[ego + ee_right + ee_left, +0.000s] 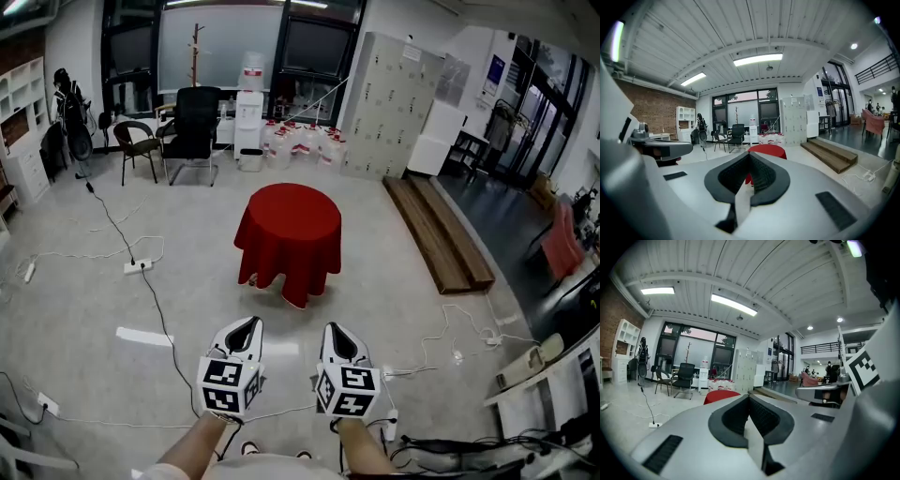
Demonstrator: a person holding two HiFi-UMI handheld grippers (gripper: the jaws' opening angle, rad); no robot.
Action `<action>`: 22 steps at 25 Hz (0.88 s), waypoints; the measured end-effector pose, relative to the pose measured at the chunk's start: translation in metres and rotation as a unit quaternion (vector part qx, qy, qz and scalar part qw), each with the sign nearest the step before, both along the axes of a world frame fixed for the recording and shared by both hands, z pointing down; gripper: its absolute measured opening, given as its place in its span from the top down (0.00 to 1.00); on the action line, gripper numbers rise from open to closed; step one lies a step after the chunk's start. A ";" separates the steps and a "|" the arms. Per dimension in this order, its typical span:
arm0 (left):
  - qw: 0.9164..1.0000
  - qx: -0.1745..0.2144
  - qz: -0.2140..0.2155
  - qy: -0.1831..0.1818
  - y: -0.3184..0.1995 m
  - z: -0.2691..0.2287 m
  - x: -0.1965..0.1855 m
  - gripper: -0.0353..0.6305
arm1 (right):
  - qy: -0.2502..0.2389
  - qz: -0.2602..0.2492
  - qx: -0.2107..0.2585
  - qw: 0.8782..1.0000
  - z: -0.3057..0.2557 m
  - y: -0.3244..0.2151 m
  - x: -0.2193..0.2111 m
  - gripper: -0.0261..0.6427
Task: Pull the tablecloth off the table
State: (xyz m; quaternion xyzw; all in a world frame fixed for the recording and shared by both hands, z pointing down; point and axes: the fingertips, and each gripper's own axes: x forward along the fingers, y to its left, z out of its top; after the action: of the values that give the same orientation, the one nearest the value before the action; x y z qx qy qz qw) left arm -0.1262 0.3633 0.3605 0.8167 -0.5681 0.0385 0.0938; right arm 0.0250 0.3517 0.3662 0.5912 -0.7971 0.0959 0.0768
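Note:
A red tablecloth drapes a small round table in the middle of the floor, hanging in folds almost to the ground. Both grippers are held low in front of me, well short of the table. My left gripper is shut with nothing between its jaws, and my right gripper is shut and empty beside it. In the left gripper view the red tablecloth peeks over the shut left gripper. The right gripper view shows the tablecloth just beyond the right gripper.
Cables and a power strip trail across the floor at left. Long wooden steps lie right of the table. Chairs, a water dispenser and several bottles stand at the back wall. More cables run at lower right.

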 end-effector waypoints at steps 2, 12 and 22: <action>1.000 -0.001 0.004 -0.002 0.001 0.002 -0.006 0.92 | -0.001 0.005 -0.003 1.000 0.002 0.001 -0.005 0.92; 1.000 -0.029 0.011 0.003 0.000 0.027 -0.021 0.92 | -0.006 0.032 -0.039 0.999 0.030 0.004 -0.008 0.92; 0.999 -0.044 0.011 -0.001 -0.024 0.039 -0.021 0.92 | -0.013 0.030 -0.045 0.998 0.043 -0.027 -0.012 0.92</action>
State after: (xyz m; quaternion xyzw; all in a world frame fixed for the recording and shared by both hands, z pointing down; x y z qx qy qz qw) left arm -0.1469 0.3392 0.3991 0.8177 -0.5573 0.0652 0.1283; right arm 0.0135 0.3249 0.4093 0.6095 -0.7749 0.1410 0.0902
